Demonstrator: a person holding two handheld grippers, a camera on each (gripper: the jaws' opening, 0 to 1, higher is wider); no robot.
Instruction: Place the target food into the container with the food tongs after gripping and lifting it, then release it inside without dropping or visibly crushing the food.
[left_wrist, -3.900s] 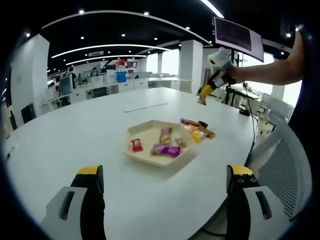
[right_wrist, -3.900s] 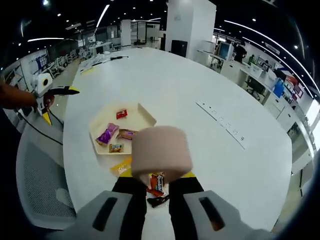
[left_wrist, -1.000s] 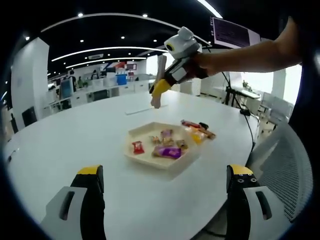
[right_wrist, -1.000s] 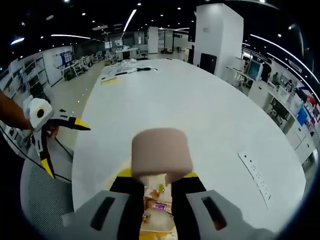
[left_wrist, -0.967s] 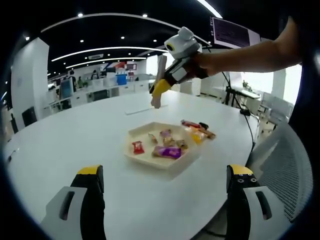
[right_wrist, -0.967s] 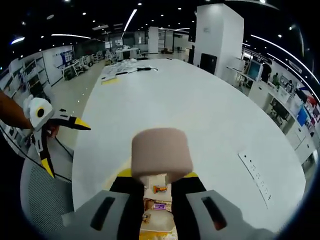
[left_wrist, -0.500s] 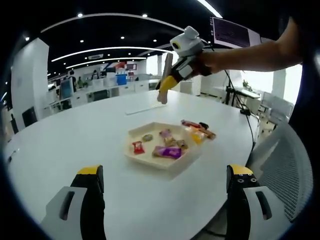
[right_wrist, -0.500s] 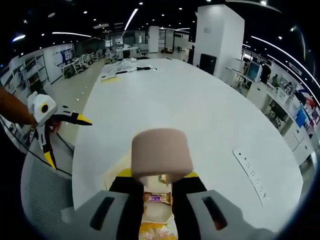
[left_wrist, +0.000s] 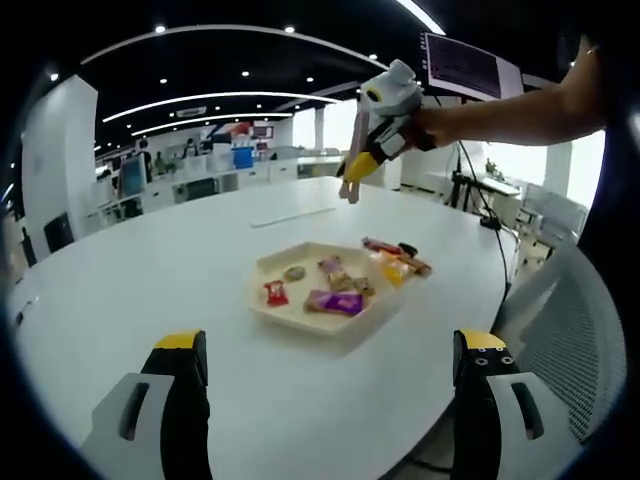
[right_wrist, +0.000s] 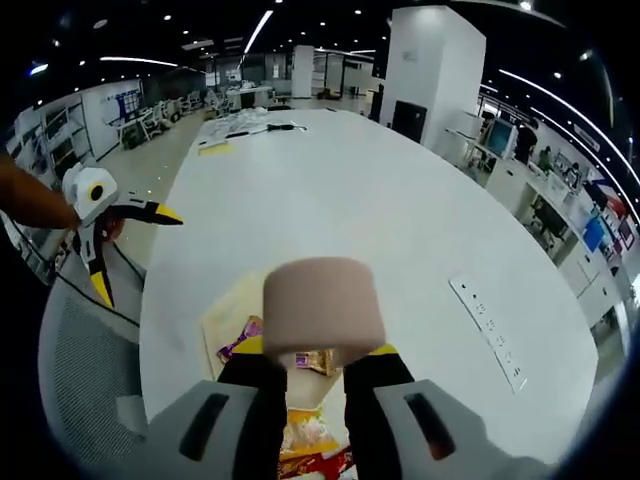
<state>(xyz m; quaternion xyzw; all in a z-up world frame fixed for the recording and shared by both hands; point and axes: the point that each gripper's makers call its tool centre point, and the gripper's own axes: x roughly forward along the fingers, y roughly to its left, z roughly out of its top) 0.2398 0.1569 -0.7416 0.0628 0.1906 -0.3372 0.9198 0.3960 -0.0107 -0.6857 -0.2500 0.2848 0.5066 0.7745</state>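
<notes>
A pale hexagonal tray (left_wrist: 300, 318) on the white table holds a red packet (left_wrist: 273, 292), a purple packet (left_wrist: 335, 301), a small brown food piece (left_wrist: 294, 273) and other wrapped snacks. More snacks (left_wrist: 398, 262) lie beside its right side. My right gripper (left_wrist: 365, 160) hangs high beyond the tray, shut on beige tongs (left_wrist: 347, 190) whose tips carry nothing I can see. In the right gripper view the tongs (right_wrist: 323, 308) block the middle above my right gripper (right_wrist: 315, 352), with the tray (right_wrist: 222, 318) below. My left gripper (left_wrist: 331, 342) is wide open near the table edge; the left gripper (right_wrist: 135, 255) stays clear of the tray.
A grey mesh chair (left_wrist: 570, 330) stands at the table's near right edge; the chair (right_wrist: 80, 370) sits under the left hand. A flush socket strip (right_wrist: 485, 330) runs across the tabletop beyond the tray. Office desks and pillars fill the background.
The right gripper with the tongs has moved right and up, away from over the tray. A brown food piece dropped from the tongs and now lies in the tray. The left gripper is still.
</notes>
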